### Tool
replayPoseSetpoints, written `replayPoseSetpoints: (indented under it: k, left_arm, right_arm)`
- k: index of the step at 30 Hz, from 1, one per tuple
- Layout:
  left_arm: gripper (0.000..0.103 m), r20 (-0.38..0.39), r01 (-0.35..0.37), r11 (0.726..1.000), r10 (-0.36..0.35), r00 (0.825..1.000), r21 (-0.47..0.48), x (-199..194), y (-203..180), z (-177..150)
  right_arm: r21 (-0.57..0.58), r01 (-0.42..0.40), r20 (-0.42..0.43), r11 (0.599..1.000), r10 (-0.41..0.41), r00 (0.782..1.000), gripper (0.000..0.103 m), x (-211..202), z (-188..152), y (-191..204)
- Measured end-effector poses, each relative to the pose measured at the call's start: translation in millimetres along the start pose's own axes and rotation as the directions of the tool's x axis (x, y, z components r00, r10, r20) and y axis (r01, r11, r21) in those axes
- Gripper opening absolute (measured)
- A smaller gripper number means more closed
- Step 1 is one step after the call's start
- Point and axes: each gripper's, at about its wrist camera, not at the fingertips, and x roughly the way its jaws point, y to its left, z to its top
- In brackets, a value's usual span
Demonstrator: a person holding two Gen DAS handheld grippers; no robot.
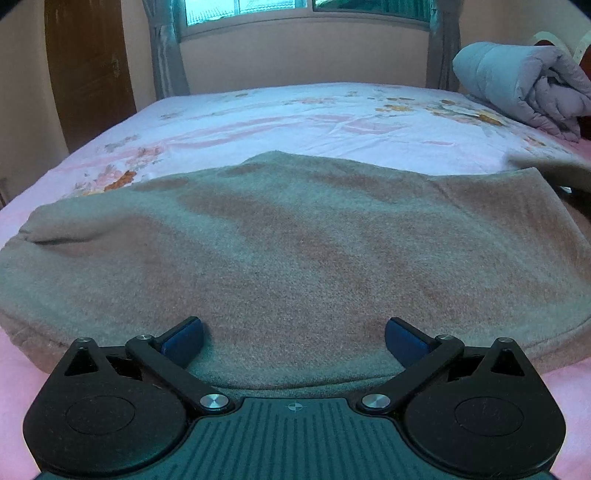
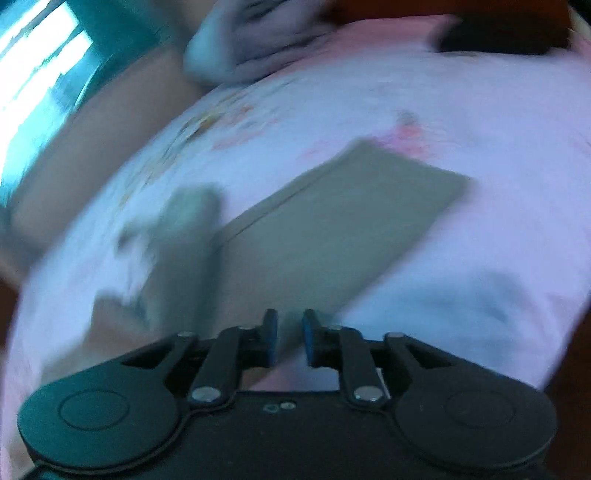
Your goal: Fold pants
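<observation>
Grey-beige fleece pants lie spread flat on the bed, filling the left wrist view. My left gripper is open, its blue pads wide apart, resting low over the near edge of the cloth with nothing between them. In the blurred right wrist view the pants run as a long flat leg away to the upper right. My right gripper hovers above their near end, its blue pads a narrow gap apart; nothing shows between them. A blurred cloth edge shows at the right of the left wrist view.
The bed has a pink and white floral sheet. A rolled grey quilt lies at the far right corner, also in the right wrist view. A wooden door and a curtained window stand beyond the bed.
</observation>
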Motion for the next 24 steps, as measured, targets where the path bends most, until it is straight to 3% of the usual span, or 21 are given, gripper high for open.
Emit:
replayPoseSetpoints:
  k: [3, 5, 8, 11, 12, 13, 14, 15, 18, 19, 21, 22, 23, 24]
  left_arm:
    - [0.103, 0.006, 0.008, 1.0, -0.008, 1.0, 0.001, 0.9, 0.7, -0.5]
    - [0.103, 0.006, 0.014, 1.0, -0.014, 1.0, -0.004, 1.4, 1.8, -0.3]
    - [0.103, 0.002, 0.019, 1.0, -0.019, 1.0, -0.022, 1.7, 3.7, 1.2]
    - [0.103, -0.003, -0.007, 0.999, 0.007, 1.0, -0.047, -1.4, 3.3, 3.6]
    - [0.103, 0.0, -0.025, 0.998, 0.025, 1.0, -0.057, -2.7, 3.4, 4.0]
    - [0.103, 0.003, -0.042, 0.997, 0.042, 0.999, -0.068, -3.9, 4.2, 3.8]
    - [0.103, 0.007, -0.056, 0.995, 0.056, 0.998, -0.078, -4.5, 5.8, 3.2]
    - [0.103, 0.012, -0.068, 0.994, 0.07, 0.997, -0.086, -5.1, 7.2, 2.3]
    - [0.103, 0.02, -0.072, 0.995, 0.073, 0.997, -0.076, -3.7, 7.2, 0.0]
    - [0.103, 0.02, -0.07, 0.995, 0.071, 0.997, -0.077, -2.6, 7.0, -0.3]
    - [0.103, 0.017, -0.067, 0.994, 0.069, 0.997, -0.08, 0.0, 7.1, 0.0]
    - [0.103, 0.017, -0.068, 0.994, 0.07, 0.997, -0.08, 0.7, 6.9, 0.0]
    - [0.103, 0.018, -0.068, 0.994, 0.07, 0.997, -0.079, 1.3, 6.8, -0.2]
    - [0.103, 0.019, -0.068, 0.995, 0.07, 0.997, -0.077, 1.7, 6.7, -0.6]
  right_arm:
    - [-0.167, -0.069, 0.073, 0.983, 0.083, 0.994, 0.018, -13.1, 10.7, 27.9]
    - [-0.353, -0.117, 0.059, 0.928, 0.147, 0.987, 0.022, -7.3, 12.4, 68.9]
    - [-0.643, -0.08, 0.03, 0.762, 0.13, 0.991, 0.034, 16.2, -3.8, 133.2]
    - [-0.838, 0.074, 0.089, 0.54, 0.002, 0.996, 0.04, 50.8, -29.2, 175.0]
    - [-0.869, 0.118, 0.118, 0.48, -0.031, 0.993, 0.038, 60.2, -37.0, 180.1]
    - [-0.889, 0.148, 0.142, 0.433, -0.047, 0.989, 0.023, 67.6, -41.1, 183.6]
    - [-0.896, 0.159, 0.147, 0.414, -0.062, 0.987, 0.006, 71.1, -42.7, 182.1]
    - [-0.889, 0.156, 0.135, 0.432, -0.078, 0.988, 0.0, 71.8, -38.7, 175.2]
    - [-0.778, 0.136, 0.132, 0.614, -0.053, 0.99, 0.0, 55.6, -10.5, 142.4]
    - [-0.687, 0.101, 0.114, 0.72, -0.03, 0.993, 0.0, 44.8, 1.2, 121.1]
    - [-0.369, -0.044, 0.032, 0.928, 0.06, 0.998, 0.0, 31.8, 20.4, 64.3]
    - [-0.17, -0.093, 0.006, 0.981, 0.095, 0.995, 0.0, 27.7, 20.5, 31.8]
    - [0.049, -0.157, -0.011, 0.986, 0.158, 0.987, 0.0, 26.2, 14.6, -2.8]
    - [0.26, -0.2, -0.006, 0.945, 0.209, 0.978, 0.0, 26.5, 5.1, -35.8]
